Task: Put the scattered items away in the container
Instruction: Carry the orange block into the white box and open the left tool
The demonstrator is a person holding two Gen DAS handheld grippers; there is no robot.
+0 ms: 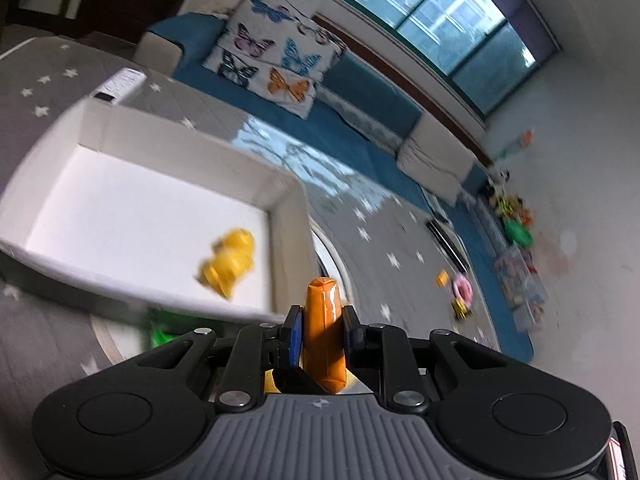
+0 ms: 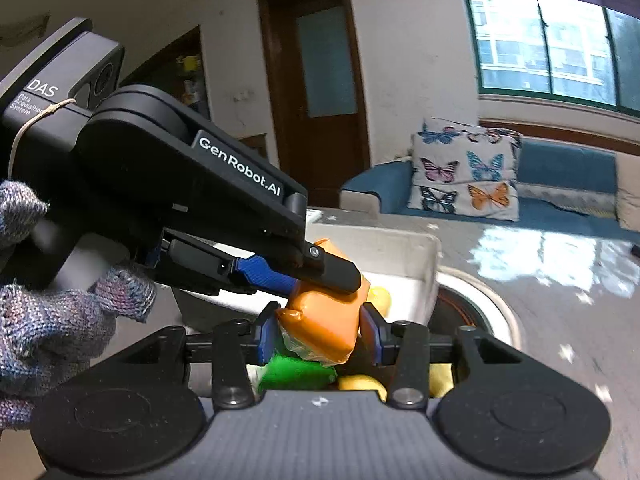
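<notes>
My left gripper is shut on an orange wrapped packet and holds it just past the near right corner of a white open box. A yellow toy lies in the box. In the right wrist view the left gripper comes in from the left and pinches the same orange packet from above. My right gripper has its blue pads on both sides of that packet. A green item and yellow pieces lie below. The box wall is behind.
The box rests on a grey star-patterned mat. A white remote lies beyond it. A blue sofa with a butterfly cushion runs along the back. Several toys lie scattered on the floor at right. A gloved hand holds the left gripper.
</notes>
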